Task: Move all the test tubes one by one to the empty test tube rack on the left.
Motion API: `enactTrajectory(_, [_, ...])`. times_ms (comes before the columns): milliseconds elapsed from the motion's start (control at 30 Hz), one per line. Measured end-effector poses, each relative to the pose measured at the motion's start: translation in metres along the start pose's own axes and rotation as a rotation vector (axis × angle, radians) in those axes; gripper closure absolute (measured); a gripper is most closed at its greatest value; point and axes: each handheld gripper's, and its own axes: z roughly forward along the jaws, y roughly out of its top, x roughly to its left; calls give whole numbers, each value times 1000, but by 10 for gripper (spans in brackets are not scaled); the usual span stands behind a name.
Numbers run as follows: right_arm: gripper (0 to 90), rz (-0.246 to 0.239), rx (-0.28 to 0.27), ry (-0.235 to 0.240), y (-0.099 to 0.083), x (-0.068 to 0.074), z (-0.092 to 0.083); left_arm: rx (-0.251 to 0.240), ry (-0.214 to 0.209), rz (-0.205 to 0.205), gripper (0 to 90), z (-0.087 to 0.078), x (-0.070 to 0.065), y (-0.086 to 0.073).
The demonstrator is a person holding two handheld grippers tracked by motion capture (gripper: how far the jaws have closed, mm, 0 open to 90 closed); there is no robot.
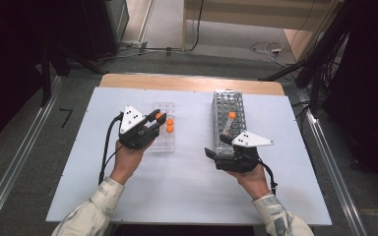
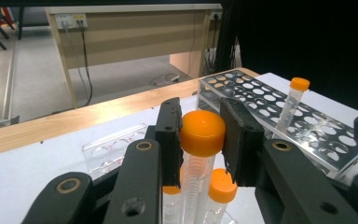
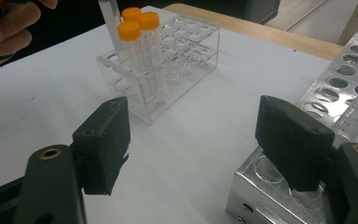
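Three orange-capped tubes stand at the clear rack [image 1: 163, 129]; your left tool [image 2: 201, 140] has its jaws clamped on the cap of one tube [image 2: 202, 132], upright over the near end of that rack, with two capped tubes [image 1: 170, 125] just beside it; your right tool [image 3: 193, 140] hangs wide open with nothing between its jaws, at the near end of the metal rack [image 1: 228, 112]; a single tube [image 1: 228, 123] leans in that rack; both racks sit apart on the white bench [image 1: 187, 187].
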Motion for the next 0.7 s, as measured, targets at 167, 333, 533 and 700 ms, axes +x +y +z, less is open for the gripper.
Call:
enactTrajectory(167, [247, -1, 2, 1, 0, 0, 0, 20, 5, 1, 698, 4, 0, -5])
enactTrajectory(333, [247, 0, 1, 0, 0, 0, 0, 49, 8, 5, 696, 9, 0, -11])
enactTrajectory(533, [247, -1, 0, 0, 0, -1, 0, 62, 10, 6, 613, 10, -1, -13])
enactTrajectory(700, [247, 1, 1, -1, 0, -1, 1, 54, 15, 4, 605, 9, 0, -13])
